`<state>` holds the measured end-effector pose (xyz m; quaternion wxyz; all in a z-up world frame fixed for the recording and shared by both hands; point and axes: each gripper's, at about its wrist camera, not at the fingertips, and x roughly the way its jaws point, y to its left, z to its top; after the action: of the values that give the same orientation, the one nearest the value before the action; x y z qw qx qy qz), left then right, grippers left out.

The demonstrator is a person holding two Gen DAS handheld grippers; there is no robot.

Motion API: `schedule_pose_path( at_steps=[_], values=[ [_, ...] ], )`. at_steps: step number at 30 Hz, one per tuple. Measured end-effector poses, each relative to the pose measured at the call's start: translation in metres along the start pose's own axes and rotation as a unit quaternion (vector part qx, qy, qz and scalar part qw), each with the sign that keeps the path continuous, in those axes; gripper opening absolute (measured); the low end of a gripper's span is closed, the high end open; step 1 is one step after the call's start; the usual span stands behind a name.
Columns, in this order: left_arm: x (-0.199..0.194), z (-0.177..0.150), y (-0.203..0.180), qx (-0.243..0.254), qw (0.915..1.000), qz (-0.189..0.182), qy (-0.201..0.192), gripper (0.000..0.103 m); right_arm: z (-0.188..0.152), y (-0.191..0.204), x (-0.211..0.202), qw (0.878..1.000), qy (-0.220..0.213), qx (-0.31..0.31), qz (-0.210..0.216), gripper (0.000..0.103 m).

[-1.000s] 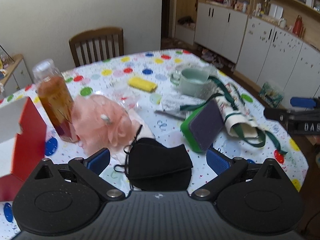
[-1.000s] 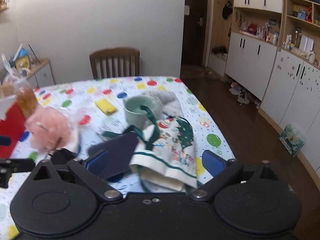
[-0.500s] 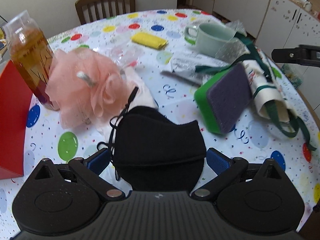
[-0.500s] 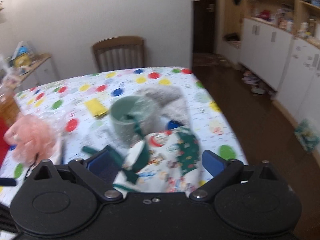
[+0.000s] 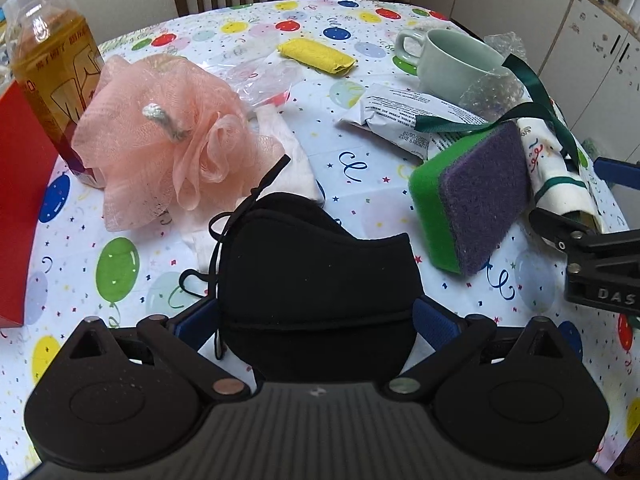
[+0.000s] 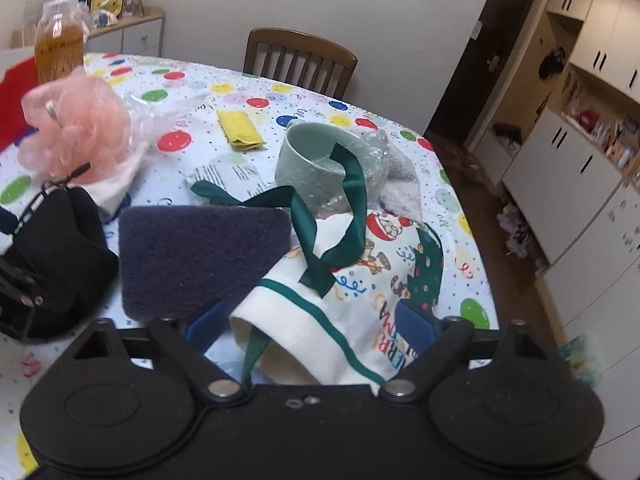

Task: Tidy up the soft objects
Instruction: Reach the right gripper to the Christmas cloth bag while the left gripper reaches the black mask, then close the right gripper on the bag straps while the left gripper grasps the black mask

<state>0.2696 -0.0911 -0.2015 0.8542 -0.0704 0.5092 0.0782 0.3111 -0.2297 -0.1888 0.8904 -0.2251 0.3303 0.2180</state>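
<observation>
The left tongs [image 5: 316, 316] are spread wide around a black face mask [image 5: 320, 264]; the right tongs [image 6: 310, 322], just narrowing, bracket a Christmas bag [image 6: 360, 300] on the balloon-print table [image 5: 120, 268]. A wooden chair [image 6: 300, 60] and white cabinets [image 6: 592, 168] are seen beyond.

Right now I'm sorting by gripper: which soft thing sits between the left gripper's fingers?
The black face mask, between the left gripper fingers; the pink mesh pouf and green sponge lie farther off.

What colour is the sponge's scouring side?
Dark purple, over a green sponge body; clearest in the left wrist view.
</observation>
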Motion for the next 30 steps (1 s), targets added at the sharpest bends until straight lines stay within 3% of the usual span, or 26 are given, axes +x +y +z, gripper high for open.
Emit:
schedule_pose_path(
  at_steps=[7, 12, 15, 20, 22, 23, 24, 28, 30],
  values=[
    [0.004, 0.002, 0.004, -0.021, 0.9996, -0.017, 0.006, 0.102, -0.002, -0.003, 0.004, 1.000, 0.004, 0.002, -0.003, 0.067],
    [0.006, 0.003, 0.004, -0.023, 0.9996, -0.016, 0.008, 0.100, -0.004, -0.008, 0.002, 1.000, 0.003, 0.012, -0.009, 0.043],
    [0.004, 0.002, 0.004, -0.022, 0.9996, -0.017, 0.006, 0.093, -0.006, -0.012, 0.000, 1.000, 0.001, 0.021, -0.011, 0.029],
    [-0.003, 0.003, 0.003, -0.026, 0.9987, -0.044, 0.000, 0.055, -0.007, -0.025, -0.013, 0.999, -0.020, 0.039, -0.023, 0.017],
    [-0.005, 0.003, 0.002, -0.025, 0.9984, -0.051, -0.002, 0.046, -0.007, -0.034, -0.020, 0.998, -0.030, 0.054, -0.028, 0.014],
    [-0.006, 0.002, 0.001, -0.023, 0.9983, -0.052, -0.004, 0.032, -0.007, -0.039, -0.024, 0.997, -0.034, 0.063, -0.030, 0.013],
    [-0.007, 0.002, 0.001, -0.023, 0.9984, -0.051, -0.004, 0.026, -0.007, -0.044, -0.028, 0.996, -0.039, 0.074, -0.029, 0.012],
    [-0.009, 0.002, 0.008, -0.035, 0.9977, -0.057, -0.004, 0.011, -0.006, -0.072, -0.045, 0.991, -0.053, 0.122, -0.024, 0.011],
    [-0.011, 0.001, 0.011, -0.039, 0.9973, -0.062, -0.006, 0.009, -0.006, -0.087, -0.052, 0.987, -0.058, 0.147, -0.015, 0.010]
  ],
)
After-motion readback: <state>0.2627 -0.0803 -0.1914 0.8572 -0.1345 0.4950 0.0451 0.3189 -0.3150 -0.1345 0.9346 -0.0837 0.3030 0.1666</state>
